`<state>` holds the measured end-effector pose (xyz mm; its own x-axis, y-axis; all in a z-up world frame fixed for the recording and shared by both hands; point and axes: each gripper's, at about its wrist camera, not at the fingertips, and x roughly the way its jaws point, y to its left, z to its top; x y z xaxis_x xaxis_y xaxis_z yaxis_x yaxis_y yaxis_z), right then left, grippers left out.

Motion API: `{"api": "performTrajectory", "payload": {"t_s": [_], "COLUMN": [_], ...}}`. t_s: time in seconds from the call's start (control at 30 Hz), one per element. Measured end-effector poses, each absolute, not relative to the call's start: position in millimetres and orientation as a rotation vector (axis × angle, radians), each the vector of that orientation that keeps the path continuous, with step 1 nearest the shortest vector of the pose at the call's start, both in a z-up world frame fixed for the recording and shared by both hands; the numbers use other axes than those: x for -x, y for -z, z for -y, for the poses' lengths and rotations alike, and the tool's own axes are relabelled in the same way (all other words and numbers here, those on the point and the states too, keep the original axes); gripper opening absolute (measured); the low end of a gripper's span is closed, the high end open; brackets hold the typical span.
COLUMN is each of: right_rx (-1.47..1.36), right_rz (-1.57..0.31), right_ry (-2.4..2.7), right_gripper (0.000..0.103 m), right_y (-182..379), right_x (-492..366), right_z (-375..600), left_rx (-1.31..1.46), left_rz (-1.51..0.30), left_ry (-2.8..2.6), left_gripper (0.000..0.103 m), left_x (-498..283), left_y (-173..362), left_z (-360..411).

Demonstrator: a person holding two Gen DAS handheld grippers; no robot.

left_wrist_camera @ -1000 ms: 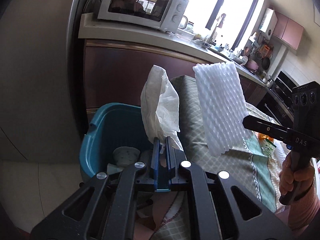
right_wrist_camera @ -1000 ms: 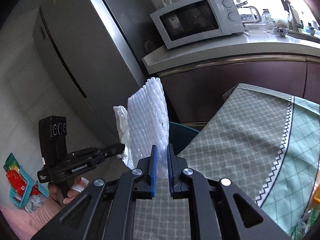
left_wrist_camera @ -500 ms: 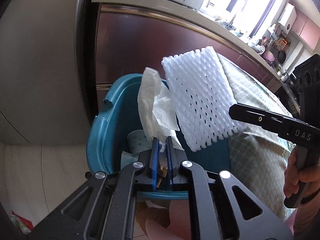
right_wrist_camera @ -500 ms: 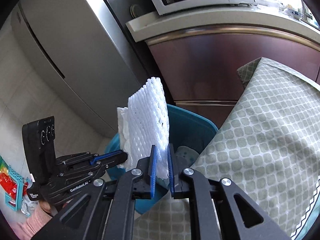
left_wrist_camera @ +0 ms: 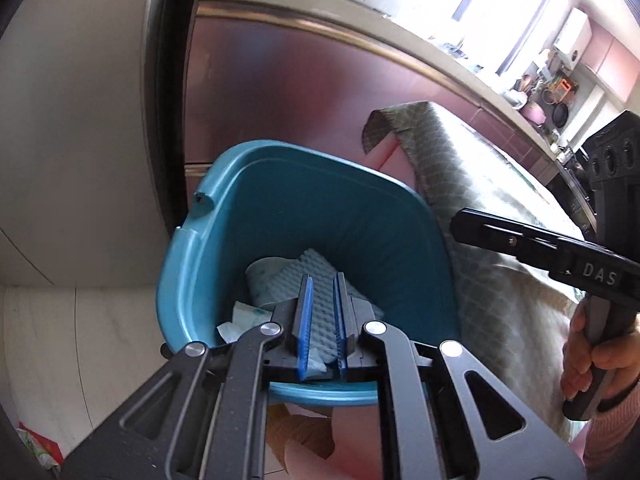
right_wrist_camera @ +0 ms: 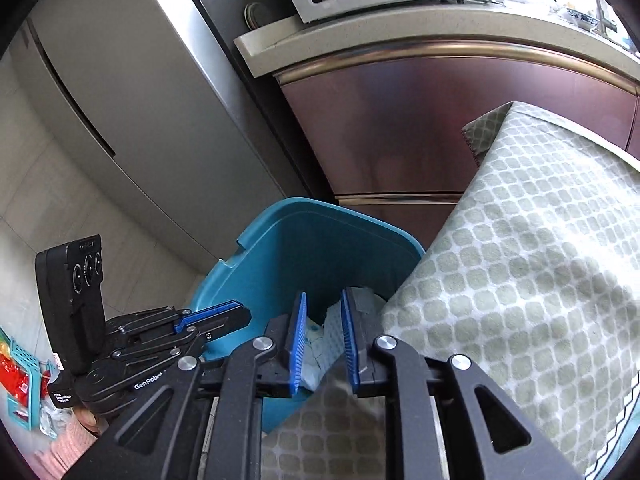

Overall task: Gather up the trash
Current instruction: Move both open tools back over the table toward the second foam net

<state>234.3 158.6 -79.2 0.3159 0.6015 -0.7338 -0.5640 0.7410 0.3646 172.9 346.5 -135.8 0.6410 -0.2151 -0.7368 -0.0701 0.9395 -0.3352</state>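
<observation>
Nearby, tablecloth (right_wrist_camera: 520, 280) drapes against teal bin (right_wrist_camera: 304, 248); fridge (right_wrist_camera: 132, 92) behind.

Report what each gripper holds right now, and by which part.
Nothing is held. The left gripper and right gripper both hang empty above the teal bin, the right one's jaws opening. The foam net lies inside the bin.
</observation>
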Motion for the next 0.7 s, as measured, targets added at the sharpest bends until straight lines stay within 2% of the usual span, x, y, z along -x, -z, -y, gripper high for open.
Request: {"api": "performTrajectory", "payload": {"t_s": [0.2, 0.3, 0.37, 0.7], "right_rx": [-0.062, -0.076, -0.084, -0.157], "right_rz": [-0.919, -0.872, -0.837, -0.734], "right_ry": [-0.792, -0.797, -0.795, -0.645], "right_gripper": [0.021, 0.022, 0.026, 0.028], "right_y": [63, 49, 40, 21], "right_x": [-212, -197, -185, -128], "right_z": [-130, -110, -93, 30], "left_rx": [0.347, 0.330, 0.316, 0.230], "left_rz": [-0.801, -0.761, -0.737, -0.716], "left_ry": [0.178, 0.237, 0.277, 0.477], "left_gripper": [0.010, 0.015, 0.019, 0.024], "left_x": [-155, -148, -143, -133], "left_y": [106, 89, 78, 53], "left_z": [-319, -298, -282, -184]}}
